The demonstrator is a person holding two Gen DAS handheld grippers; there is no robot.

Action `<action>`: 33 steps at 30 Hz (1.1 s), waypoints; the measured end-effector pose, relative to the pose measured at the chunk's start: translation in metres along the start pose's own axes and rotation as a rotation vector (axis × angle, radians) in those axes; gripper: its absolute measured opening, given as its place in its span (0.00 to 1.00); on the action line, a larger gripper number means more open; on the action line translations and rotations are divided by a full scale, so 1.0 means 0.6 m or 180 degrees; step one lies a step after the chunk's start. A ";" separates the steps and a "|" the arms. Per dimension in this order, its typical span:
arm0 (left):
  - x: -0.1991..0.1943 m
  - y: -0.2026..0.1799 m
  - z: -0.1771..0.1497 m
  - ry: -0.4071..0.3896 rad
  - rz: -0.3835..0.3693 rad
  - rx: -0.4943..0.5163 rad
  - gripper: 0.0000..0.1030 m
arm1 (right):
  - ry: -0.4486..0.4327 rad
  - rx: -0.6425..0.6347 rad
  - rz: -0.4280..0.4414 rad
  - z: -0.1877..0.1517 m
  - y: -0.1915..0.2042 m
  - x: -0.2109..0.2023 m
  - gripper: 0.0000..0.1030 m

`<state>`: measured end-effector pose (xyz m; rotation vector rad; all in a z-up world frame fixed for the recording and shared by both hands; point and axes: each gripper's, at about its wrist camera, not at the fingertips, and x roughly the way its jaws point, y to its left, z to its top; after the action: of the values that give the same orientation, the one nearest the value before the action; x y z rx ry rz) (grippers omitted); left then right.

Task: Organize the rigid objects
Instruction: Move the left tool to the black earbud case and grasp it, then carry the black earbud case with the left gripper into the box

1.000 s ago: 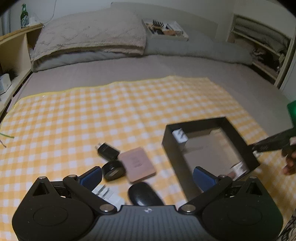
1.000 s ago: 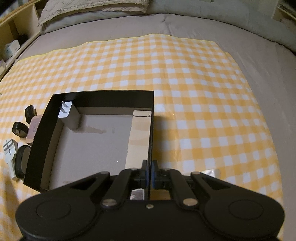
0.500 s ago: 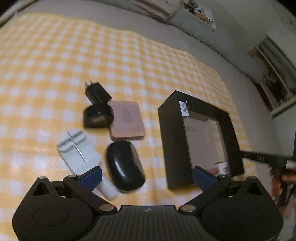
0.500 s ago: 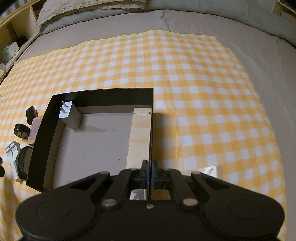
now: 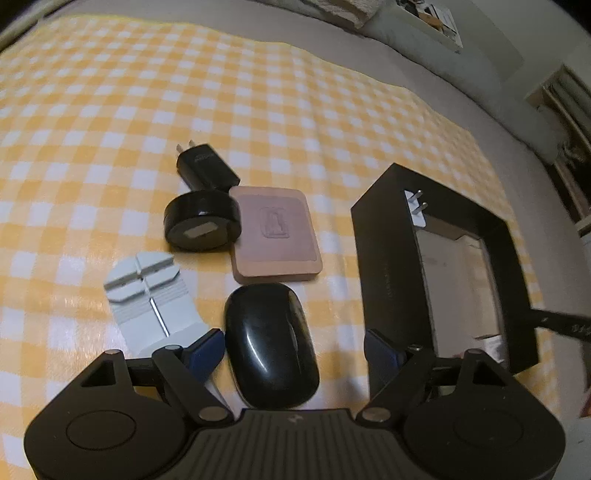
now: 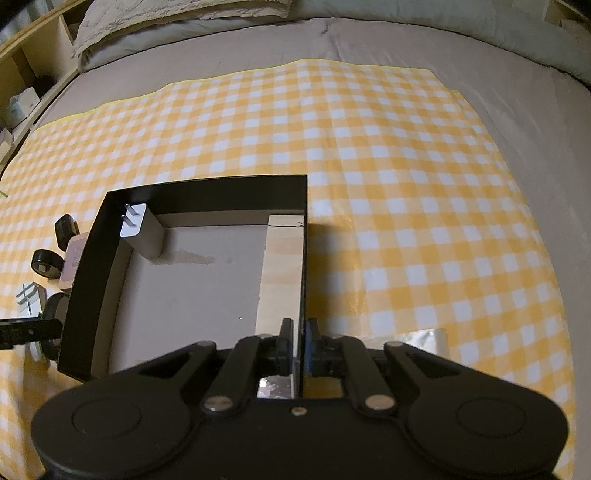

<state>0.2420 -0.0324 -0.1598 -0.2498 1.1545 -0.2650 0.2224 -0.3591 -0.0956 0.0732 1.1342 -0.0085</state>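
My left gripper (image 5: pixel 295 350) hangs low over a glossy black mouse (image 5: pixel 271 343). Its jaws are closing, with the mouse between them and neither blue pad touching it. Beyond the mouse lie a pink square pad (image 5: pixel 275 236), a black round puck (image 5: pixel 201 221), a black charger (image 5: pixel 207 166) and a white ridged tool (image 5: pixel 147 291). To the right stands the black box (image 5: pixel 391 266), a white charger (image 5: pixel 415 210) upright in its far corner. My right gripper (image 6: pixel 299 332) straddles the right wall of the box (image 6: pixel 207 192). Its jaws are opening, with a slim gap beside the wall.
Everything lies on a yellow checked cloth (image 6: pixel 406 184) spread over a grey bed (image 6: pixel 554 110). Pillows (image 6: pixel 177 22) lie at the head of the bed, and wooden shelves (image 6: pixel 22 85) stand along the left. A silvery strip (image 6: pixel 417 338) lies on the cloth beside the box.
The left gripper dropped toward the loose items and rolled, and the mouse now sits between its narrowing fingers. The right gripper stayed on the box wall, its pads parting slightly.
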 end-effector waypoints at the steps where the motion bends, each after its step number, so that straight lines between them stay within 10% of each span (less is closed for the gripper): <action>1: 0.001 -0.004 0.000 -0.0018 0.0041 0.0047 0.80 | -0.0003 0.0004 -0.0003 -0.003 0.006 -0.003 0.09; 16: 0.014 -0.023 0.004 -0.0014 0.0482 0.0557 0.56 | 0.0011 -0.0040 -0.0048 -0.002 0.011 0.003 0.09; 21: 0.017 -0.058 0.007 0.0098 0.0625 0.1212 0.56 | 0.0015 -0.0041 -0.0049 -0.001 0.011 0.003 0.09; 33: 0.041 -0.079 0.003 0.0131 0.0640 0.1093 0.54 | 0.0025 -0.0079 -0.0059 0.000 0.014 0.005 0.10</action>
<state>0.2492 -0.0850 -0.1645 0.1740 1.1450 -0.2866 0.2239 -0.3506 -0.0982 0.0408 1.1427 -0.0107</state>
